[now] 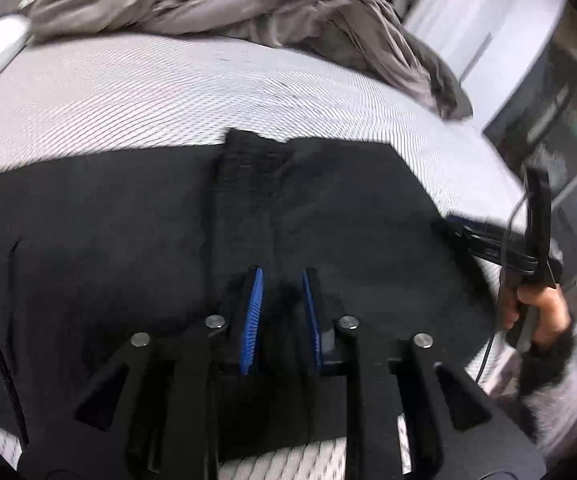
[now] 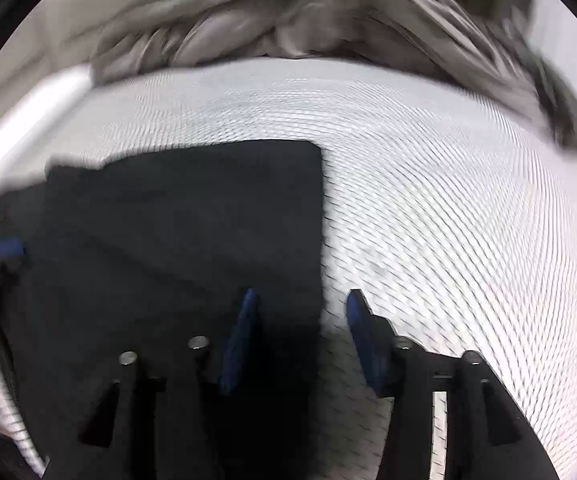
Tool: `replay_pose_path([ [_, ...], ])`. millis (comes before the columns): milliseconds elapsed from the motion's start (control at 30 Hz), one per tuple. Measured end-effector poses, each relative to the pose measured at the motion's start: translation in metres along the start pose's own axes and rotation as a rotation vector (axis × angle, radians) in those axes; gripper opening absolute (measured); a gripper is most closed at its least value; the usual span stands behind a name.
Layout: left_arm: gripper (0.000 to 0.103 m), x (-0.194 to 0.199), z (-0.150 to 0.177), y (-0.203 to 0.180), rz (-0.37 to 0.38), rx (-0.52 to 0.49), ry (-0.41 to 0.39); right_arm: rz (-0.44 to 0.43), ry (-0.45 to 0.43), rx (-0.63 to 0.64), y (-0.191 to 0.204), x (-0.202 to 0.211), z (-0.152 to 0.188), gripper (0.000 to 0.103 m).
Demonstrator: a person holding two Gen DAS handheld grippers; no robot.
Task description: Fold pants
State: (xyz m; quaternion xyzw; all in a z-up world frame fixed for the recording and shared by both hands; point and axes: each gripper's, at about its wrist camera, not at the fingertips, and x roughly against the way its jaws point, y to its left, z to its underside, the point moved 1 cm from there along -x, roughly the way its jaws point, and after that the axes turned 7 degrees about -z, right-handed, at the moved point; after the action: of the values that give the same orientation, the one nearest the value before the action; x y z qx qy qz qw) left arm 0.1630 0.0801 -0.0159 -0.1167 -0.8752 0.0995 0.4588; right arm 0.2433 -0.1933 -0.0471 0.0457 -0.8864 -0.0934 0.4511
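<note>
On the white textured mattress [image 1: 128, 92], the black pants [image 1: 328, 208] lie flat and folded, near the front edge. Left gripper [image 1: 282, 280] hovers over the dark fabric, its blue pads slightly apart, nothing pinched between them. Right gripper [image 2: 300, 300] sits at the right edge of the pants, jaws spread, one pad above cloth and the other above bare mattress. A crumpled grey blanket [image 1: 248, 4] occupies the far edge.
</note>
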Motion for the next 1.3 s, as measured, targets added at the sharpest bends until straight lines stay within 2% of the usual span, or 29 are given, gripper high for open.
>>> replay_pose_path([
  [67,0.038,0.018,0.001,0.019,-0.055,0.074,-0.053,-0.177,-0.023,-0.119,-0.029,0.016,0.004,0.055],
  [167,0.053,0.041,0.000,0.044,-0.138,0.181,-0.134,-0.400,0.001,-0.264,-0.055,0.010,0.013,0.056],
  [267,0.055,0.047,-0.003,0.059,-0.124,0.243,-0.181,-0.573,0.026,-0.321,-0.058,-0.010,0.014,0.056],
  [300,0.055,0.047,-0.004,0.062,-0.133,0.266,-0.183,-0.591,0.027,-0.323,-0.055,-0.014,0.013,0.054],
  [333,0.055,0.047,-0.004,0.065,-0.136,0.275,-0.184,-0.593,0.026,-0.318,-0.045,-0.016,0.016,0.039],
  [367,0.055,0.046,-0.004,0.068,-0.139,0.282,-0.182,-0.571,0.027,-0.307,-0.039,-0.019,0.014,0.017],
  [433,0.055,0.042,-0.005,0.076,-0.154,0.281,-0.171,-0.527,0.028,-0.279,-0.028,-0.006,0.027,0.010],
  [533,0.055,0.041,-0.005,0.079,-0.199,0.264,-0.167,-0.489,-0.054,-0.222,-0.026,0.027,0.016,0.009],
  [600,0.055,0.044,-0.002,0.089,-0.225,0.263,-0.158,-0.404,-0.064,-0.171,-0.031,0.043,0.016,0.010],
  [633,0.055,0.045,-0.001,0.094,-0.234,0.265,-0.159,-0.319,-0.052,-0.144,-0.033,0.045,0.018,0.022],
  [667,0.055,0.049,0.003,0.099,-0.246,0.270,-0.161,-0.227,-0.021,-0.134,-0.036,0.039,0.021,0.043],
  [700,0.055,0.051,0.005,0.105,-0.263,0.279,-0.159,-0.167,0.023,-0.130,-0.042,0.031,0.023,0.047],
  [733,0.055,0.056,0.008,0.114,-0.280,0.292,-0.162,-0.144,0.046,-0.121,-0.043,0.025,0.029,0.047],
  [800,0.055,0.066,0.016,0.134,-0.311,0.327,-0.168,-0.113,0.012,-0.083,-0.045,0.038,0.034,0.047],
  [867,0.055,0.077,0.026,0.152,-0.349,0.354,-0.169,-0.027,-0.067,-0.048,-0.041,0.065,0.036,0.047],
  [933,0.055,0.091,0.039,0.176,-0.398,0.412,-0.182,-0.059,-0.146,-0.035,-0.040,0.090,0.045,0.048],
  [1067,0.055,0.111,0.063,0.220,-0.394,0.601,-0.222,-0.197,-0.242,-0.047,-0.038,0.111,0.057,0.048],
  [1133,0.055,0.113,0.072,0.239,-0.342,0.670,-0.211,-0.226,-0.243,-0.021,-0.026,0.108,0.054,0.050],
  [1233,0.055,0.104,0.078,0.254,-0.237,0.718,-0.186,-0.212,-0.217,0.011,-0.016,0.102,0.055,0.054],
  [1300,0.055,0.093,0.075,0.260,-0.203,0.743,-0.185,-0.219,-0.205,0.013,-0.004,0.090,0.051,0.054],
])
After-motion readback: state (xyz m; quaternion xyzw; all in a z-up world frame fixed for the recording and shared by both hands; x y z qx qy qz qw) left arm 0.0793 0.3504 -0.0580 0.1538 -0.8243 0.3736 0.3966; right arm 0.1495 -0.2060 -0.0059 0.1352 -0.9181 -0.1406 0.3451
